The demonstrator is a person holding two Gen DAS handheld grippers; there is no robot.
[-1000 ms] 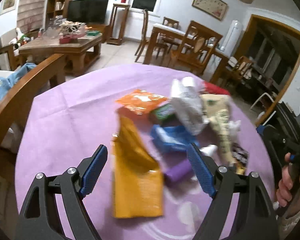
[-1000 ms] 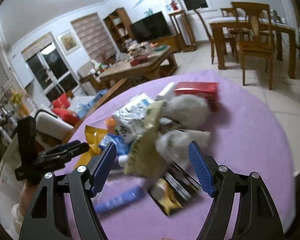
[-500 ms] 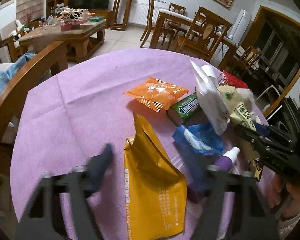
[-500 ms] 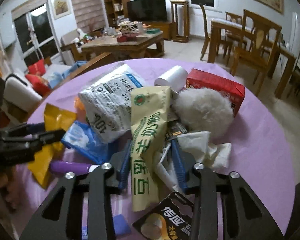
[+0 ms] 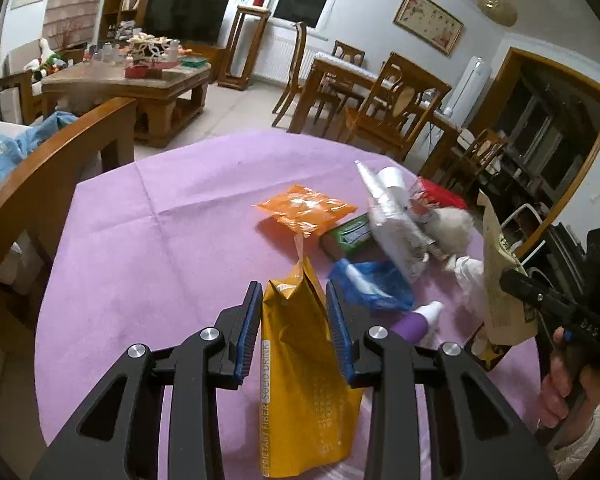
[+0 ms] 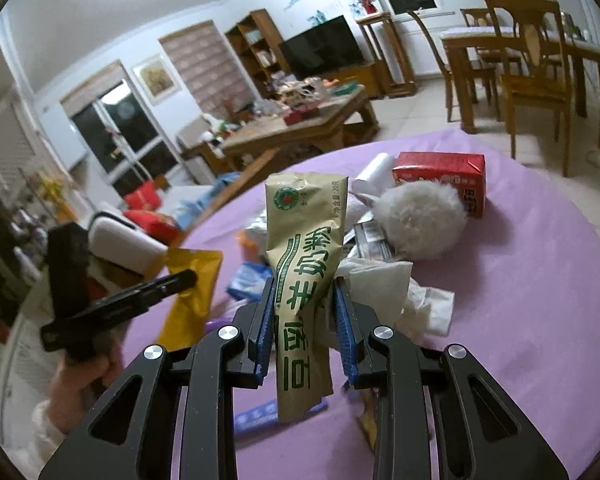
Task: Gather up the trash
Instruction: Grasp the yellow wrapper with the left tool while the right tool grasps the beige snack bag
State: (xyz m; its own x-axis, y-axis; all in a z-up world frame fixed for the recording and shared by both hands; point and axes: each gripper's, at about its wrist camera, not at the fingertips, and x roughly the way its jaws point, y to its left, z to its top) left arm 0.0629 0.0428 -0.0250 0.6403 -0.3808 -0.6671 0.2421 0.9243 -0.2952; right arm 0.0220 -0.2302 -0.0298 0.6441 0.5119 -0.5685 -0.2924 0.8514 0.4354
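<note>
the left gripper [image 5: 294,326] is clamped, its blue-padded fingers [image 5: 249,330] pressed against both sides of the yellow drink-powder pouch [image 5: 304,376] and its black arms reaching forward from the bottom of the left wrist view. the right gripper [image 6: 305,326] is likewise closed on the beige milk-powder sachet [image 6: 305,264], which stands up between its pads. the right hand [image 5: 566,380] wraps that gripper's handle, and the left hand [image 6: 86,376] grips its own.
</note>
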